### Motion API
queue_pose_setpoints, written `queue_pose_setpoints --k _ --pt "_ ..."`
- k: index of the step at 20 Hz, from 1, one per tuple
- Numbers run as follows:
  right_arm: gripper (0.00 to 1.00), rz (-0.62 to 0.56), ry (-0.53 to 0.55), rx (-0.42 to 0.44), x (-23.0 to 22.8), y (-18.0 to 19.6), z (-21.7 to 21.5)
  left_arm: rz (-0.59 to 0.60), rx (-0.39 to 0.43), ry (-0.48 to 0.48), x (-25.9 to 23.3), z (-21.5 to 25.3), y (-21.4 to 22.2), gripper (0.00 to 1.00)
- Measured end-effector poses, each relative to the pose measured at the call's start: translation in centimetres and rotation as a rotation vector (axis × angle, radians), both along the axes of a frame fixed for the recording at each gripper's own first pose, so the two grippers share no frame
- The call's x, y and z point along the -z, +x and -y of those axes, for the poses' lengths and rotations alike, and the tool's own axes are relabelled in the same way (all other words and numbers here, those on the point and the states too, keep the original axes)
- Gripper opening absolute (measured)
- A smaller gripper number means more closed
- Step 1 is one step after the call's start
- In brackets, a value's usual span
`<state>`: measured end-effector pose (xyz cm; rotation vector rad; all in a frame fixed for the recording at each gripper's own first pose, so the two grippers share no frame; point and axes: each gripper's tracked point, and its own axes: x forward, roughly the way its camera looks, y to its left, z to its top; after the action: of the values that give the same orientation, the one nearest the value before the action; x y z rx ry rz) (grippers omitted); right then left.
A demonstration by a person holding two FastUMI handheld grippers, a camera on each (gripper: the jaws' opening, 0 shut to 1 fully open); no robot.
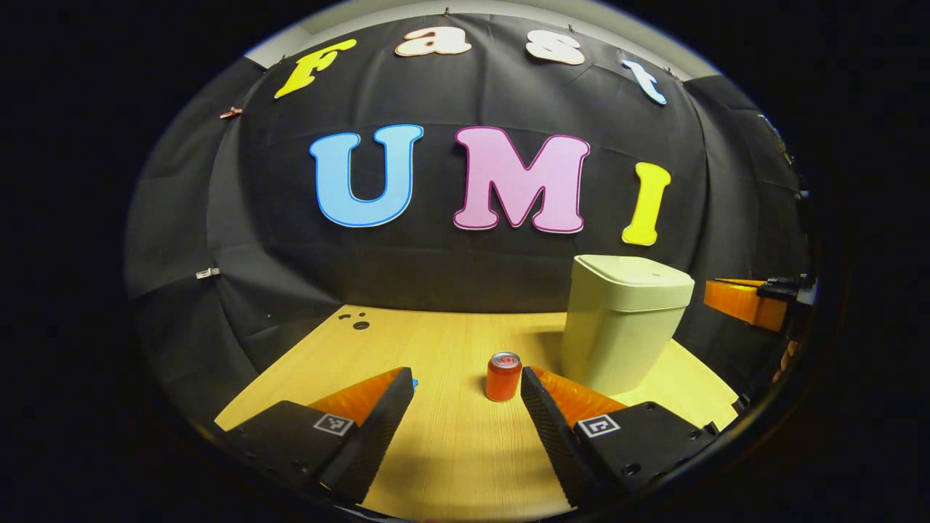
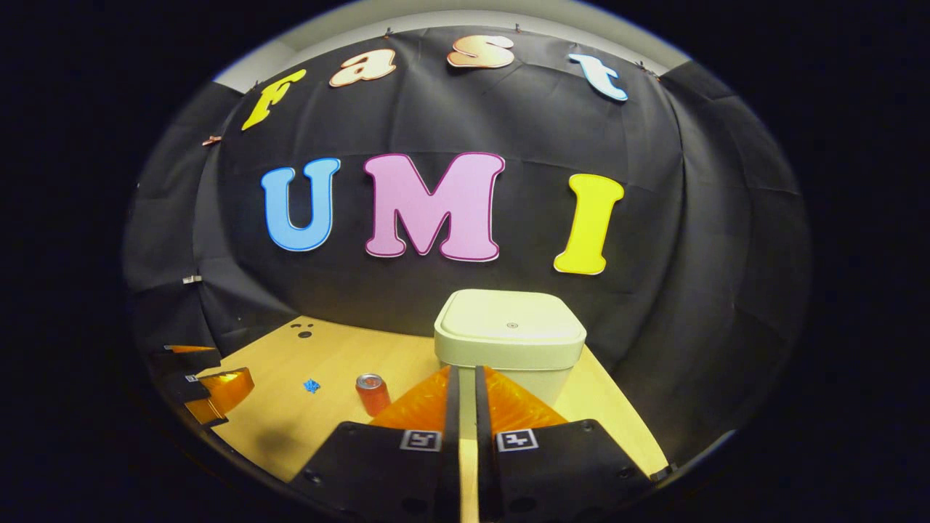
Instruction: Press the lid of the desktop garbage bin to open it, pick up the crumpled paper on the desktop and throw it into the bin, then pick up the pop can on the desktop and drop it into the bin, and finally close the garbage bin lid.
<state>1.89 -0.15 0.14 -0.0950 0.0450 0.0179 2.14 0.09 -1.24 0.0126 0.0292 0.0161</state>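
The pale green bin (image 1: 625,319) stands at the table's back right with its lid (image 2: 510,322) down. An orange pop can (image 1: 503,376) stands upright to the left of it, just ahead of my left gripper (image 1: 465,381), which is open and holds nothing. A small blue crumpled paper (image 2: 312,385) lies left of the can (image 2: 373,393); in the left gripper view a bit of the paper (image 1: 415,383) peeks past the left finger. My right gripper (image 2: 466,372) is shut and empty, pointing at the bin's front just below the lid.
The wooden table (image 1: 450,450) has a few small dark holes (image 1: 356,319) at its back left. The black cloth wall runs close behind the bin. The right gripper (image 1: 748,299) shows beside the bin; the left gripper (image 2: 207,385) shows at the table's left edge.
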Motion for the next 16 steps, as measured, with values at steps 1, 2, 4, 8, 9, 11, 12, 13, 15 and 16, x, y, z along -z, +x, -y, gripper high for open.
queue_pose_setpoints --k 1,2,4,8,9,11,12,13,15,16 --pt "0.07 0.005 0.002 -0.009 -0.2 0.0 -0.1 -0.004 0.000 0.001 0.0 0.0 0.0 0.96" --pt "0.06 0.001 0.000 -0.020 -0.2 0.3 -0.5 -0.009 -0.001 0.003 0.2 0.0 0.0 0.96" --pt "0.05 0.003 -0.001 -0.042 -0.2 0.8 -0.7 -0.014 -0.002 0.005 0.3 0.1 0.1 0.96" --pt "0.05 -0.014 0.034 -0.040 -0.6 1.7 -0.2 -0.013 -0.005 0.009 0.4 0.1 0.2 0.96" --pt "0.05 -0.018 0.044 -0.036 -0.8 2.0 0.0 -0.013 -0.006 0.010 0.4 0.1 0.2 0.96" --pt "0.05 -0.015 0.051 -0.038 -1.2 2.8 0.4 -0.017 -0.010 0.008 0.5 0.1 0.2 0.96" --pt "0.05 -0.032 0.042 -0.046 -1.2 3.3 0.4 -0.021 -0.012 0.006 0.7 0.1 0.3 0.96" --pt "0.05 -0.044 0.030 -0.063 -1.0 3.6 0.3 -0.024 -0.013 0.004 0.7 0.1 0.3 0.96" --pt "0.05 -0.058 0.029 -0.082 -1.6 4.7 0.4 -0.031 -0.018 0.001 0.8 -0.1 0.6 0.96" --pt "0.05 -0.062 0.038 -0.093 -2.0 5.1 0.4 -0.031 -0.023 0.001 0.8 -0.2 0.8 0.96"
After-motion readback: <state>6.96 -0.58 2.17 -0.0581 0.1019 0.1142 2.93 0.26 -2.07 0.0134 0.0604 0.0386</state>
